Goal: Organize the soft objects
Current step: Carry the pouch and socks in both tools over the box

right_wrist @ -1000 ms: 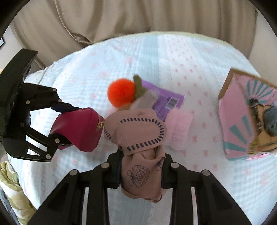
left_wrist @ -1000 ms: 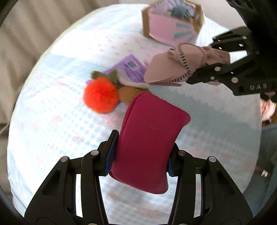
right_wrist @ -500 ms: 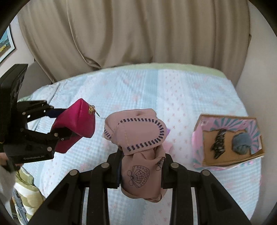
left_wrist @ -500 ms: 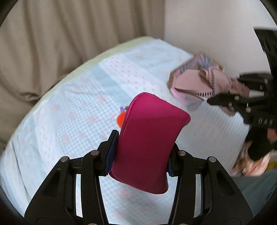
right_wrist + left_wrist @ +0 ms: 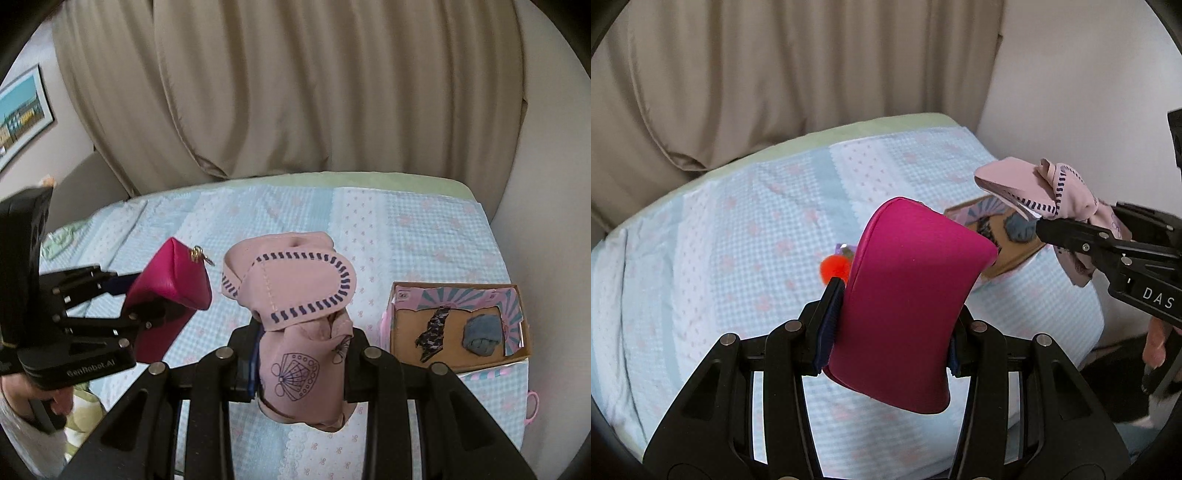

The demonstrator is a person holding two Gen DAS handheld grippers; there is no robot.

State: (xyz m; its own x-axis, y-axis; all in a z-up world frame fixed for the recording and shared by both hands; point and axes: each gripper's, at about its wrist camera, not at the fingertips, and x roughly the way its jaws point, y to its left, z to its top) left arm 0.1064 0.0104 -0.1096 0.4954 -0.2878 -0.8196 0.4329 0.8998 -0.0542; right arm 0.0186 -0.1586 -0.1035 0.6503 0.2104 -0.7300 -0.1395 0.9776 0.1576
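Both grippers lifted higher | magenta pouch (image 5: 908, 306) upright | pink cloth (image 5: 303, 325) bunched

Wrist views, raised, sharing bed (image 5: 738, 229), box (image 5: 458, 325)

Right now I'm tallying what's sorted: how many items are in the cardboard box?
2: a dark patterned piece on the left and a grey-blue bundle on the right of the box. Others may be hidden.
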